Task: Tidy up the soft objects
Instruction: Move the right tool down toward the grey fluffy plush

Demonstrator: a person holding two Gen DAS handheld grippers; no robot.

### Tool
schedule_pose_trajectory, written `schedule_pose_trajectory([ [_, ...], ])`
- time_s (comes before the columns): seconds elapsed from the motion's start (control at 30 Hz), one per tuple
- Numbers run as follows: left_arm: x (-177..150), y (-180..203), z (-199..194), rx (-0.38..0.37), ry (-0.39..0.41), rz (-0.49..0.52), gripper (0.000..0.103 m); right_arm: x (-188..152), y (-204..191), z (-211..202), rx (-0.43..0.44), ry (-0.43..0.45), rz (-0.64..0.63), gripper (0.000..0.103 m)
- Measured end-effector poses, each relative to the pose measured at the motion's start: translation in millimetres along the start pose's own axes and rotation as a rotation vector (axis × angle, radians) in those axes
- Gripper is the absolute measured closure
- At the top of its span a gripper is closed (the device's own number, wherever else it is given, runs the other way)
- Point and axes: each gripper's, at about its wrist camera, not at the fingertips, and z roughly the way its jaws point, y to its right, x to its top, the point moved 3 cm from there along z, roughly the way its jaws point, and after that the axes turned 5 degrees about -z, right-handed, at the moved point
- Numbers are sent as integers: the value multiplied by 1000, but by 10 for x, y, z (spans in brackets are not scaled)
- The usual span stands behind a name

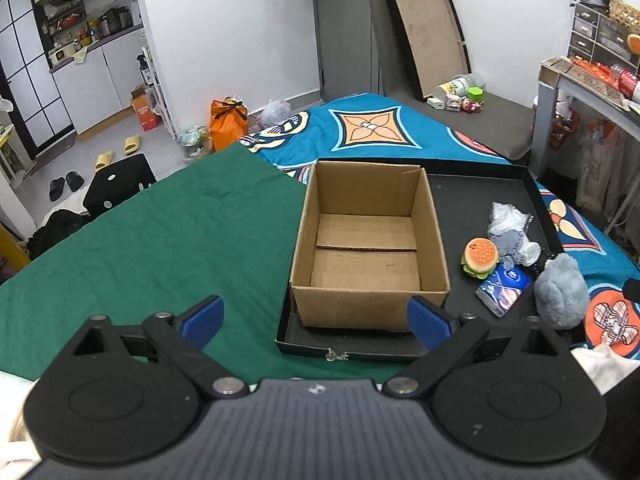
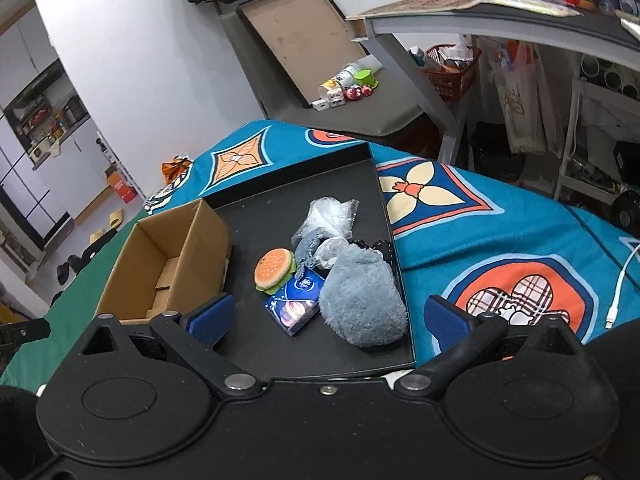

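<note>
Sitting in the tray (image 2: 384,200), the fluffy toy (image 2: 362,300) is seen right ahead of the right gripper (image 2: 328,316), the nearer one. Both jaws are held wide and empty; the left gripper (image 1: 316,318) faces the box (image 1: 368,288).

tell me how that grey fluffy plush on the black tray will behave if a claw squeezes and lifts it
The grey fluffy plush looks stuffed and rounded, so it will probably compress between the pads and feel light for its bulk. Its long fuzzy pile may let a shallow grip slide. A dark beaded strap seems to trail from its top by the black tray wall, so that could dangle or snag.
</note>
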Motion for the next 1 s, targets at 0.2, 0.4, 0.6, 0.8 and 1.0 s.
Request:
schedule_pose_trajectory([
  [0.2,75,-20,154,29,-12,8,5,-47,61,221,-7,-31,41,9],
  [0.4,128,-43,357,52,-41,-11,13,-51,68,419,-28,-85,39,10],
  [0.6,225,-41,521,92,-73,4,18,56,35,582,-46,-111,28,10],
  [0.8,276,-47,709,122,-111,33,22,32,24,755,-53,-108,2,10],
  [1.0,316,-5,938,139,-149,79,25,-9,16,921,-87,-118,-49,10],
])
